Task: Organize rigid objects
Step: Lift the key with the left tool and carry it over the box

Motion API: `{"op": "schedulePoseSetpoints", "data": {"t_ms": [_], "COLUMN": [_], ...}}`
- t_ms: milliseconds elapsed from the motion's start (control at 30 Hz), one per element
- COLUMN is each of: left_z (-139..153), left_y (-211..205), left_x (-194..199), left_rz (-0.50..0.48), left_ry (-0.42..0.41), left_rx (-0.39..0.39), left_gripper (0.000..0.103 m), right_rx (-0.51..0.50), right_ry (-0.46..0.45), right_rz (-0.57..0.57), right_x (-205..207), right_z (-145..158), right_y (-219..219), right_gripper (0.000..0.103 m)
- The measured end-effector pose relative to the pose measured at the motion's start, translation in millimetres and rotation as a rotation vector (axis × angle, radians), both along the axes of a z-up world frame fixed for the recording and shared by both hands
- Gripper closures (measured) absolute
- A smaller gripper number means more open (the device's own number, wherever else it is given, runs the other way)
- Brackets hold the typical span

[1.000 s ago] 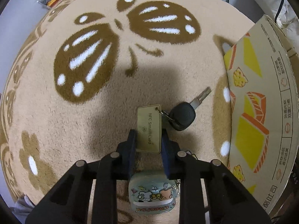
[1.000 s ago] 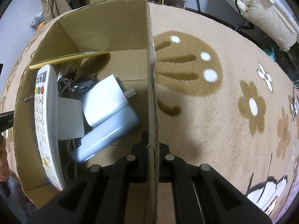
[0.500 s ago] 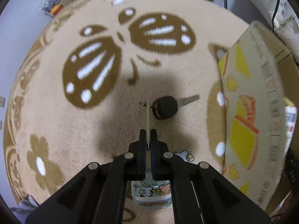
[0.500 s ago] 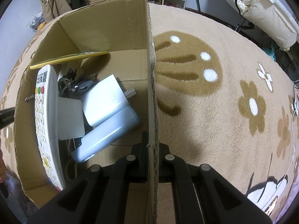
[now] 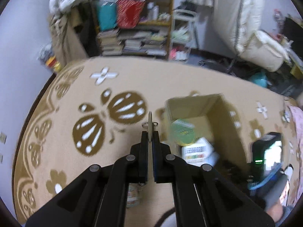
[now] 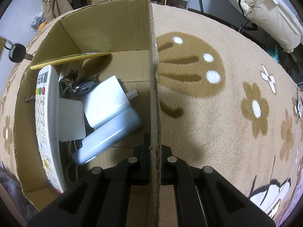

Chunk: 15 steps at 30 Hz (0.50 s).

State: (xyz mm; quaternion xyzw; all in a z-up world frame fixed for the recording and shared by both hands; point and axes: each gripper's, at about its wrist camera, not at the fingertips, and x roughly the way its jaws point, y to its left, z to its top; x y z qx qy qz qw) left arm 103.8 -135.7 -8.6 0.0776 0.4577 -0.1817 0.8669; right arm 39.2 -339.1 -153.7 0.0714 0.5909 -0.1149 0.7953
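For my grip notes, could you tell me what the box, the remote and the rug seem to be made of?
Box: corrugated cardboard, matte brown; the fluted layers show along the cut edge pinched by the right gripper.
Remote: probably hard plastic, smooth white with coloured buttons.
Rug: looks like short fleecy pile, with a soft nubby texture.

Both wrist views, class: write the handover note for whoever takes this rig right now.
Left gripper: shut on the key tag, lifted off the rug, car key dangling beside the cardboard box.
Right gripper: shut on the box wall, steadying it.
Done: remote, charger and pale blue case lie inside.
Left: carry the keys over the box, release.
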Motion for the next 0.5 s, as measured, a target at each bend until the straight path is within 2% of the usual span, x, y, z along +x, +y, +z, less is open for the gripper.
{"op": "schedulePoseSetpoints", "data": {"t_ms": [100,333,500], "left_z": [14,12,-3], "left_y": [-22,-62,-73], "left_x": [-12,-27,-24], "left_rz": [-0.059,-0.155,-0.175], "left_ry": [-0.02,-0.014,0.056], "left_rx": [-0.032,-0.041,-0.069], "left_gripper": [0.1,0.1,0.1], "right_rx": [-0.001,-0.002,0.0], "right_ry": [0.0,0.0,0.0], "right_rz": [0.001,0.001,0.001], "right_x": [0,0,0], "right_z": [0,0,0], "right_y": [0,1,0], "right_gripper": [0.098,0.098,0.098]}}
